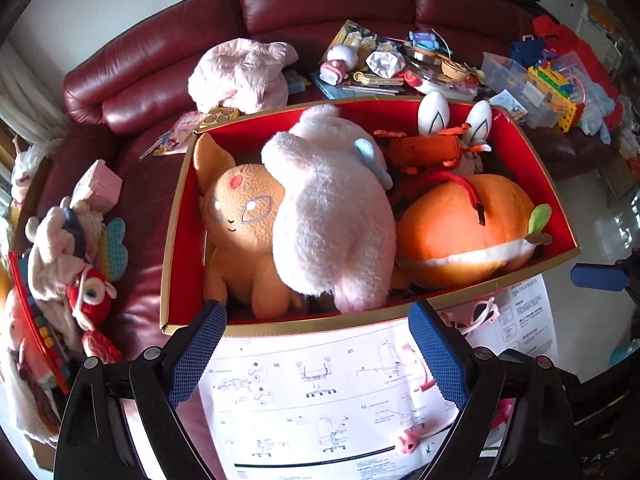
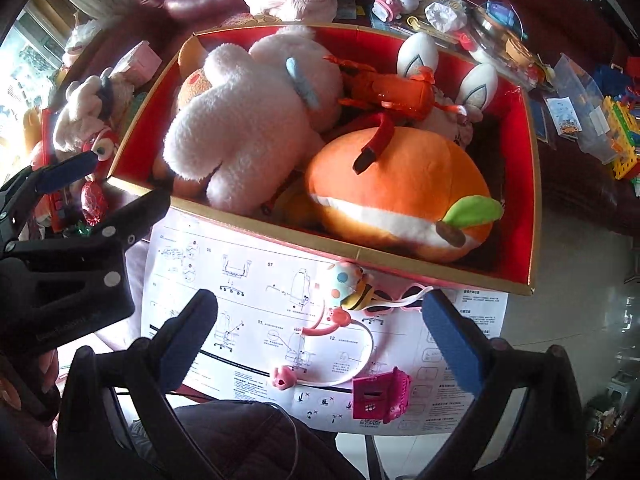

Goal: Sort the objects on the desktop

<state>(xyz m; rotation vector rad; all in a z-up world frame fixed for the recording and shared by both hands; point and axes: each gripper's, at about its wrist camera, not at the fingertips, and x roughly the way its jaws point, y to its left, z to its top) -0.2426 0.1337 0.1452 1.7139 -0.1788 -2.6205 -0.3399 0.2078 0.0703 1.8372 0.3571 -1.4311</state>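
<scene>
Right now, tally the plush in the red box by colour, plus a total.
Orange: 2, the fox-like plush and the round orange-fruit plush.
White: 2, the fluffy white plush and the one with white ears, mostly hidden.
Total: 4 plush in the red box. The orange-red toy on top looks like hard plastic, so it is not counted.

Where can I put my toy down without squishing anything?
On the paper sheet, the bare left part between the red box and the pink cable. The box is stuffed with plushies, and the sofa behind is cluttered.
</scene>
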